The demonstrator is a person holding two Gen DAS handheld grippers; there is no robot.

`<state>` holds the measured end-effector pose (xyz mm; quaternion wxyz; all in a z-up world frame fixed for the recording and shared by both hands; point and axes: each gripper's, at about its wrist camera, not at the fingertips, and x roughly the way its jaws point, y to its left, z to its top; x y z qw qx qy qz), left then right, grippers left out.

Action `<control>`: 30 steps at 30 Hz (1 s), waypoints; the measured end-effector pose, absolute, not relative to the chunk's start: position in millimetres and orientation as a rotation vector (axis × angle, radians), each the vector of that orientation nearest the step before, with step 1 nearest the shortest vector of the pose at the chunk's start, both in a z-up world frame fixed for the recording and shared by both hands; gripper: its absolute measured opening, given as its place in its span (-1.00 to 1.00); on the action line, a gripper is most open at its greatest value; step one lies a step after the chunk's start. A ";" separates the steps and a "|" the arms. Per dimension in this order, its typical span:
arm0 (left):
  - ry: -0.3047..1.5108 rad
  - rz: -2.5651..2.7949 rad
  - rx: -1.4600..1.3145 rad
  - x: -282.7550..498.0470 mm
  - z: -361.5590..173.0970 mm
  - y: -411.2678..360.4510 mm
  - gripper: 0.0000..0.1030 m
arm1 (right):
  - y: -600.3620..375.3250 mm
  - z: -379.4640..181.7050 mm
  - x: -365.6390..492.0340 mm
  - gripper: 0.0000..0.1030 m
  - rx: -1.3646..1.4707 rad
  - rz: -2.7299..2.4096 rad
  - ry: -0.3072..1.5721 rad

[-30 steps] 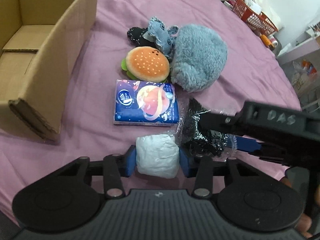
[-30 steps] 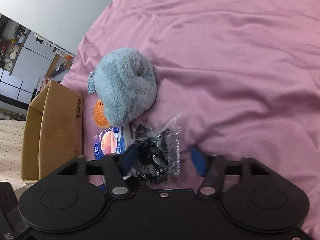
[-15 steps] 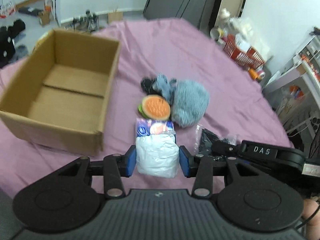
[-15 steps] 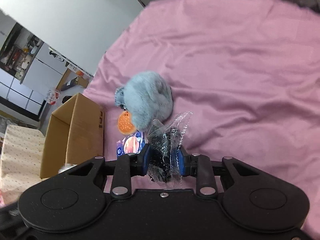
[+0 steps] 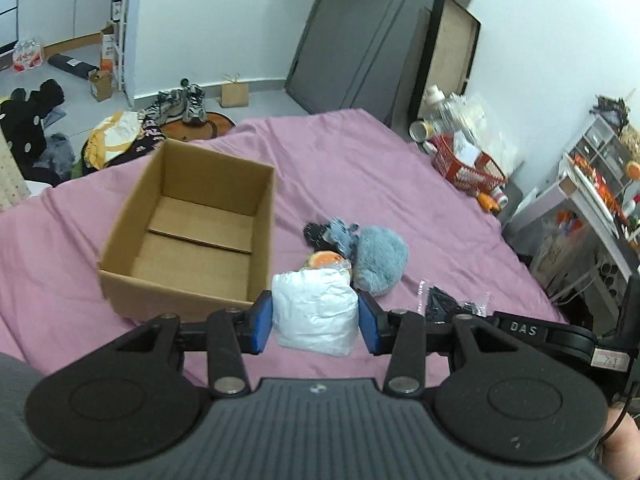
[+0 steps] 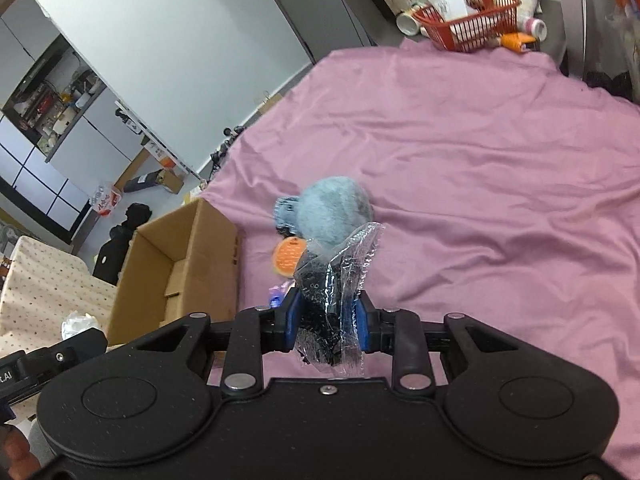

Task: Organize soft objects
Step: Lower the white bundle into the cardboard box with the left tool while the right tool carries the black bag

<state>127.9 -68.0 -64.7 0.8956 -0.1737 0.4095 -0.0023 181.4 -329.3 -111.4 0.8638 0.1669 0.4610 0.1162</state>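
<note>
While left gripper (image 5: 316, 322) clamps white soft pack (image 5: 315, 312) between blue pads, pack held above pink bedsheet (image 5: 400, 184). Right gripper (image 6: 325, 322) closed on clear bag of black items (image 6: 334, 280), also lifted off sheet. Just beyond left gripper: orange burger plush (image 5: 325, 259), fluffy blue-grey plush (image 5: 378, 258), small grey plush (image 5: 340, 234) bunched together, touching. Open cardboard box (image 5: 192, 228) on bed, left of cluster, nothing visible inside.

The right gripper (image 6: 326, 326) squeezes a clear bag of black stuff (image 6: 334, 292). Far behind it, a fluffy blue toy (image 6: 334, 212) lies on the pink bed (image 6: 500, 184). A cardboard box (image 6: 180, 264) sits left.
</note>
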 end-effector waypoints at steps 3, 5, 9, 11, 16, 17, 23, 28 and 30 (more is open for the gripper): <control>0.829 0.013 -0.367 117.5 -57.3 -50.4 -0.15 | -324.1 -103.2 172.8 -0.47 0.354 0.241 0.944; 0.818 0.026 -0.377 111.6 -53.0 -36.8 -0.15 | -319.1 -98.4 170.2 -0.47 0.356 0.235 0.936; 0.791 0.057 -0.392 103.7 -45.0 -11.8 -0.15 | -304.6 -88.1 166.5 -0.47 0.355 0.235 0.916; 0.787 0.083 -0.399 102.2 -41.8 0.7 -0.15 | -293.2 -81.7 166.3 -0.47 0.349 0.247 0.913; 0.778 0.120 -0.426 106.7 -33.5 26.6 -0.15 | -264.9 -65.4 171.5 -0.47 0.319 0.285 0.909; 0.774 0.126 -0.430 107.8 -31.9 30.7 -0.15 | -259.4 -62.0 172.9 -0.47 0.314 0.296 0.908; 0.760 0.151 -0.454 118.8 -33.7 50.3 -0.15 | -228.2 -52.0 183.8 -0.47 0.280 0.334 0.886; 0.770 0.182 -0.476 127.5 -44.8 68.2 -0.15 | -205.9 -55.4 194.3 -0.47 0.277 0.358 0.887; 0.790 0.190 -0.481 131.9 -50.4 77.1 -0.15 | -196.4 -57.9 198.6 -0.47 0.268 0.371 0.891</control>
